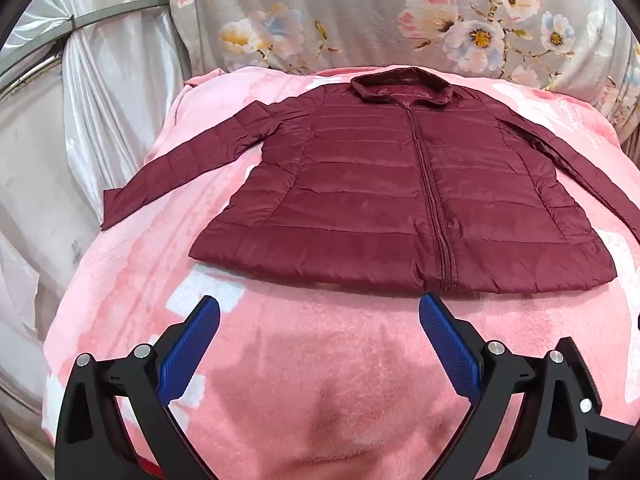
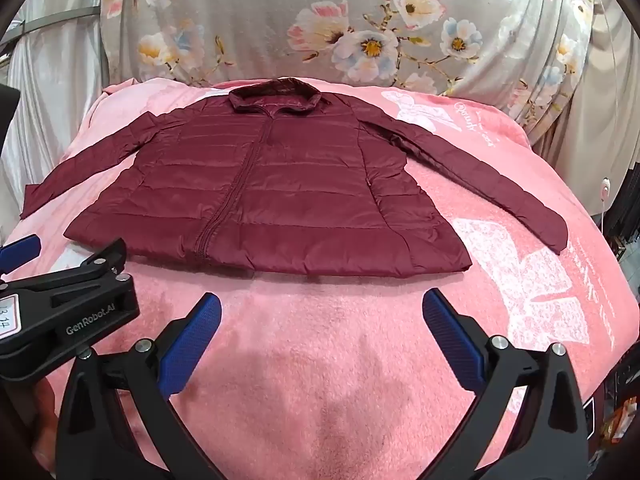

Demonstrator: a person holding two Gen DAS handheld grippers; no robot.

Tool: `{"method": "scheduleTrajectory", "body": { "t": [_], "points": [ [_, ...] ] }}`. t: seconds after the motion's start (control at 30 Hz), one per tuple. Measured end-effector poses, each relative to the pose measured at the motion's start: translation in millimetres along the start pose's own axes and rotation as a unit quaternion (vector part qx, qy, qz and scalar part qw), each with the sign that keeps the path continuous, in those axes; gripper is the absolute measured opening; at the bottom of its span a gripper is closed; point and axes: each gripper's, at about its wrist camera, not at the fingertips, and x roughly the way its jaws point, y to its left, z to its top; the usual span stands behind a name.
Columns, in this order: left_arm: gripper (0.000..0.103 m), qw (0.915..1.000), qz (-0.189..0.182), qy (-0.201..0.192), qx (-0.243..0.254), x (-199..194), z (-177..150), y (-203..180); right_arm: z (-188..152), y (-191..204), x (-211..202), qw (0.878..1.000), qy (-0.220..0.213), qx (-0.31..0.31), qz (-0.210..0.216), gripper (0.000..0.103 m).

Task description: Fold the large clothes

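The jacket (image 1: 404,192) lies flat and zipped on the pink blanket (image 1: 320,360) (a soft bed), both tongs (image 1: 320,312) (image 2: 322,312) wide apart and empty before its hem, so a pinch may catch blanket too.

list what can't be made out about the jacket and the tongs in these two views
- Left wrist view: the cuff of one sleeve of the maroon quilted jacket is cut off by the right edge.
- Both views: the jacket's back is hidden against the pink fleece blanket.
- Right wrist view: the left tongs are cut off by the left edge, with only one blue pad showing.
- Right wrist view: the white lettering on the blanket is too warped to read.
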Motion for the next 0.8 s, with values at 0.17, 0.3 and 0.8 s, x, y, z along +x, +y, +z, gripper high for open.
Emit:
{"method": "scheduleTrajectory", "body": {
  "t": [0.17, 0.3, 0.8],
  "points": [
    [0.097, 0.9999, -0.011, 0.001, -0.010, 3, 1, 2, 0, -1, -3, 1.000, -0.008, 0.019, 0.007, 0.098],
    [0.097, 0.9998, -0.013, -0.002, -0.011, -2, -5, 12, 2, -8, -7, 0.999, -0.009, 0.027, 0.015, 0.098],
    [0.097, 1.0000, -0.002, -0.006, -0.004, -12, 0, 8, 2, -2, -11, 1.000, -0.010, 0.008, 0.007, 0.098]
  ]
}}
